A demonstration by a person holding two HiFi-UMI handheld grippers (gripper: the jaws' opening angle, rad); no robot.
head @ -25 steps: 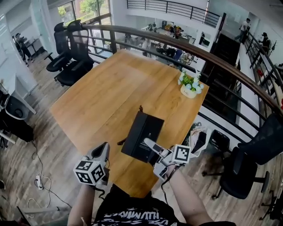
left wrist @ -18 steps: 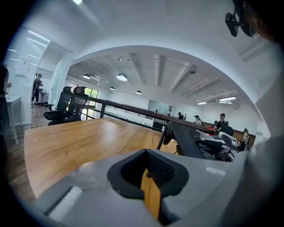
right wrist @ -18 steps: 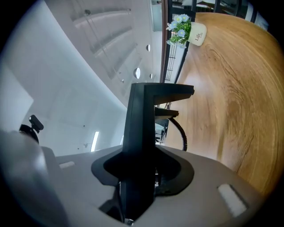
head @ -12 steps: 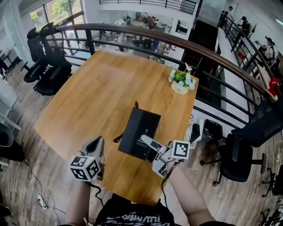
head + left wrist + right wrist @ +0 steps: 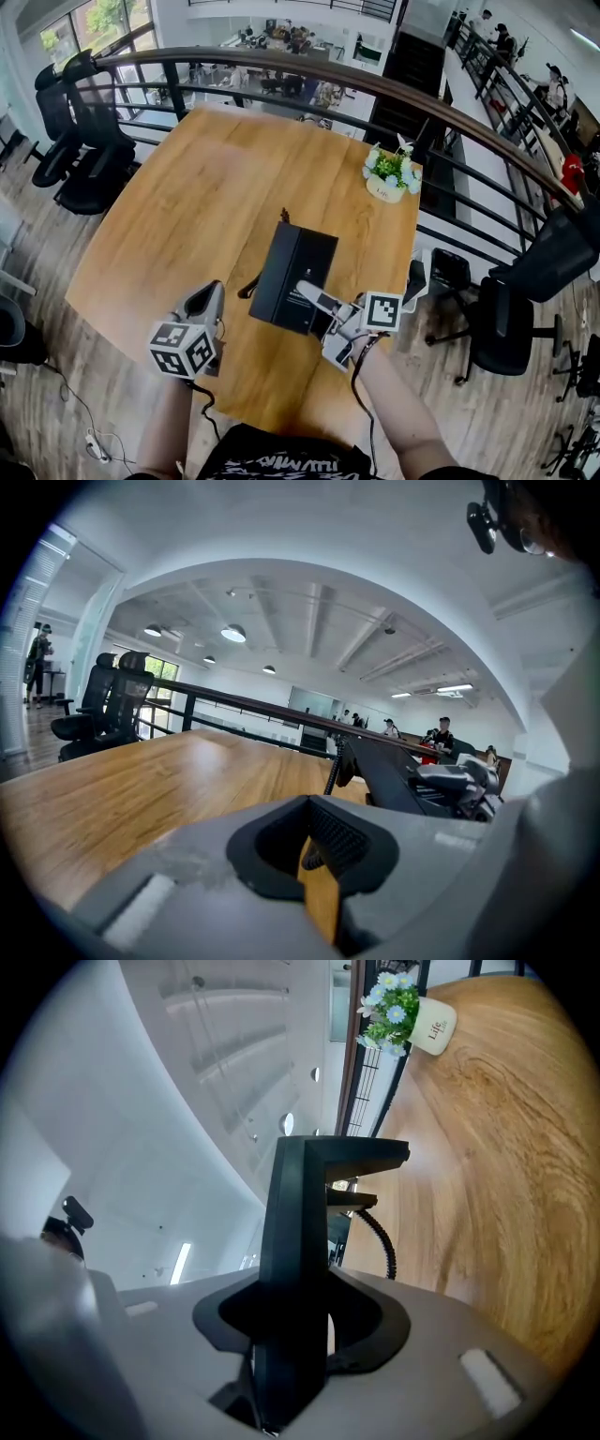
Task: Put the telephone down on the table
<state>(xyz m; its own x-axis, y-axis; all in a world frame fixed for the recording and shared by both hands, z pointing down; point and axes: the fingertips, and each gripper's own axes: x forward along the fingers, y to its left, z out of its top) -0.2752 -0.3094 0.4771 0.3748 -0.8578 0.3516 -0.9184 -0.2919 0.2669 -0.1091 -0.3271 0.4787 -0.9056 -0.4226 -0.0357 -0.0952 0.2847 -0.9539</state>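
Observation:
The black telephone (image 5: 296, 274) hangs edge-on over the near part of the wooden table (image 5: 187, 216), with my right gripper (image 5: 312, 303) shut on its near edge. In the right gripper view the telephone (image 5: 302, 1204) rises as a dark slab from between the jaws of that gripper (image 5: 291, 1340), and its coiled cord (image 5: 383, 1238) hangs beside it. My left gripper (image 5: 203, 302) is at the table's near left edge, apart from the telephone, shut and holding nothing. From the left gripper (image 5: 320, 855) view the telephone (image 5: 389, 772) is seen ahead to the right.
A white pot of flowers (image 5: 387, 178) stands at the table's far right corner. A dark railing (image 5: 281, 64) curves behind the table. Black office chairs stand to the left (image 5: 80, 141) and to the right (image 5: 525, 319) on the wooden floor.
Both grippers have moved a little farther in over the table's near edge, the right one still carrying the telephone. The head view has shifted.

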